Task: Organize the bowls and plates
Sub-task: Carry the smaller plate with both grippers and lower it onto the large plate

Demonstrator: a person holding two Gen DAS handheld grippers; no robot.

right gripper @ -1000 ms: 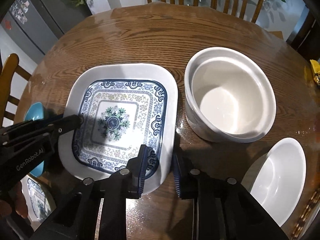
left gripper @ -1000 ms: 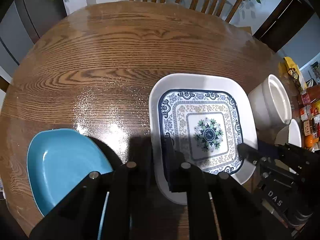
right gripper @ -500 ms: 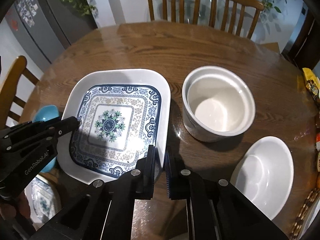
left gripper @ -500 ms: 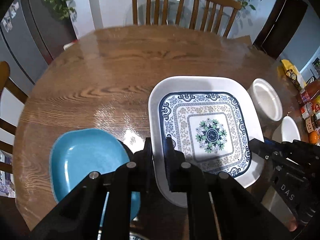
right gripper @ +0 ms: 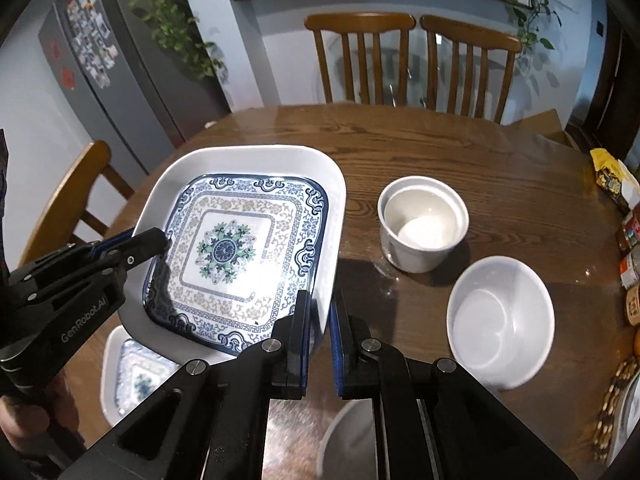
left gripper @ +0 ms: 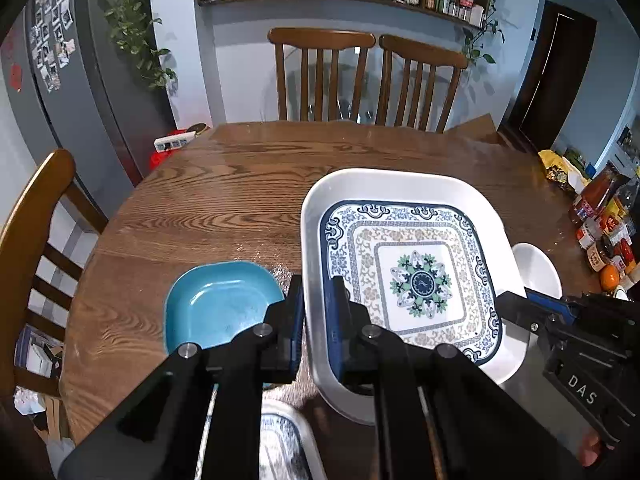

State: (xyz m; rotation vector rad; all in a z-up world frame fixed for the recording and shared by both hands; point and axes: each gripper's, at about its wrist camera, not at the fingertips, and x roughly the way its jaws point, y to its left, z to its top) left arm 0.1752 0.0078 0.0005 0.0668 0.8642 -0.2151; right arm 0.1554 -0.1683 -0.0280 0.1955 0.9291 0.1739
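Now I hold the patterned square plate with both tools above the table. My left hand-held gripper is clamped narrow on the plate's left rim, and my right hand-held gripper is clamped narrow on its right rim. On the table, the blue plate lies beside the left gripper. The deep white pot and the white bowl stand apart on the right side. A second patterned plate shows below the held one.
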